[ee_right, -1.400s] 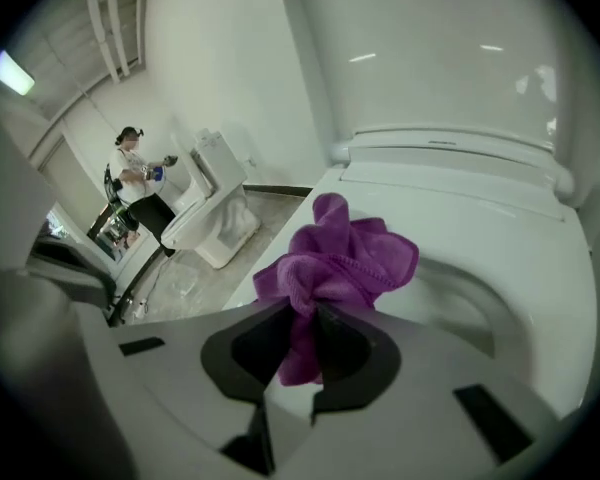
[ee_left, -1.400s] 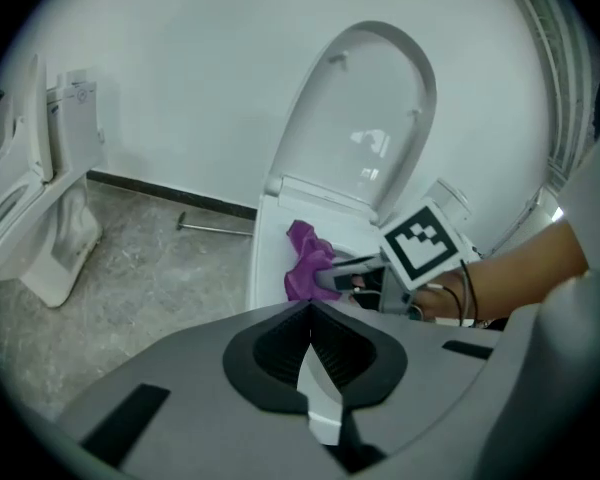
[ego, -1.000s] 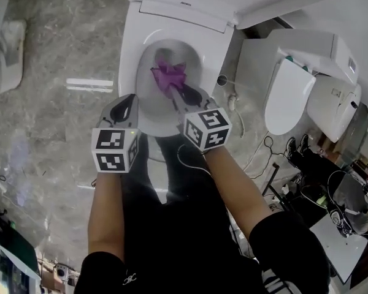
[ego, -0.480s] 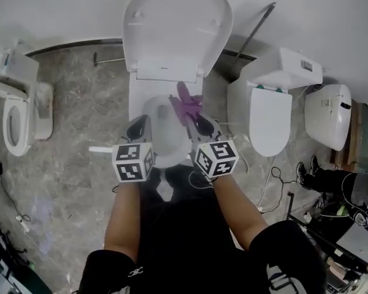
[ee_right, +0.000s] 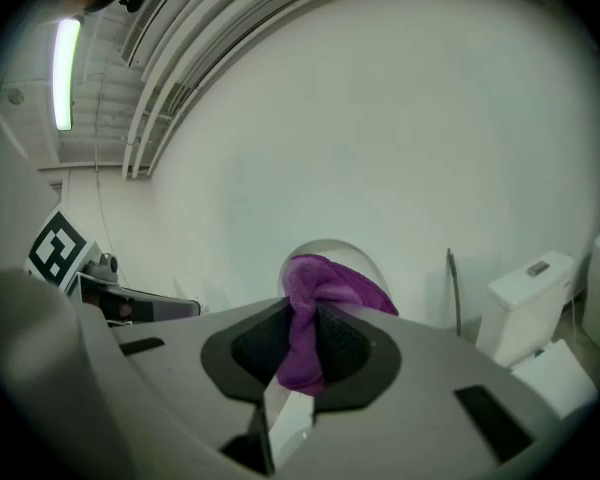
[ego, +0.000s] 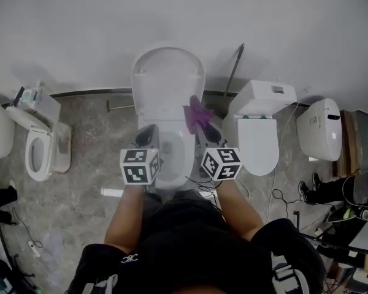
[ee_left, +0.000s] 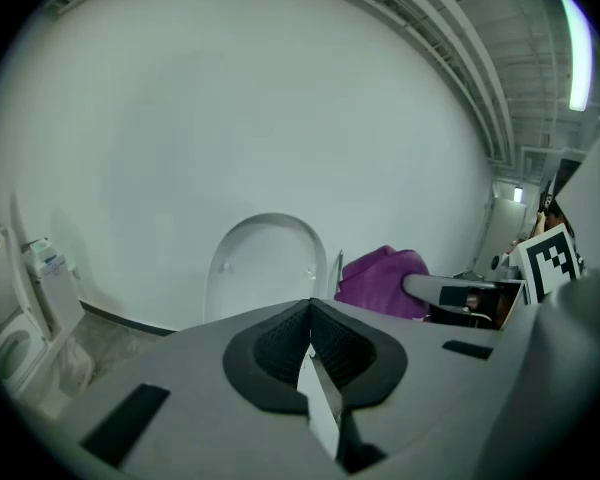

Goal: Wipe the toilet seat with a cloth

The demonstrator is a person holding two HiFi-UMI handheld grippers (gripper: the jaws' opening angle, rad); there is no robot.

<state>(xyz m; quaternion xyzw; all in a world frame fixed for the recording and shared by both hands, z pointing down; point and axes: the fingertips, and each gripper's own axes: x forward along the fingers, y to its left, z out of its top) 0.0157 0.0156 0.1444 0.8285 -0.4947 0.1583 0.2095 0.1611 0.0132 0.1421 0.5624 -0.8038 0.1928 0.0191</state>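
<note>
Lifted out of the bowl since a second ago, the purple cloth (ego: 197, 112) is now held up above the toilet seat (ego: 189, 157), in front of the raised lid (ego: 168, 81). It is pinched between the jaws of the right gripper (ego: 206, 129). The left gripper (ego: 148, 135) is held alongside over the seat's left side, its jaws pressed together on nothing.

Soft, even indoor light; heavy fisheye in both gripper views.
A ceiling tube lamp (ee_right: 66, 73) glows at the right gripper view's far left. The white wall (ego: 110, 23) is evenly lit, without glare. Both gripper views bend hard, blacken at the corners and blur nearest the lens.
</note>
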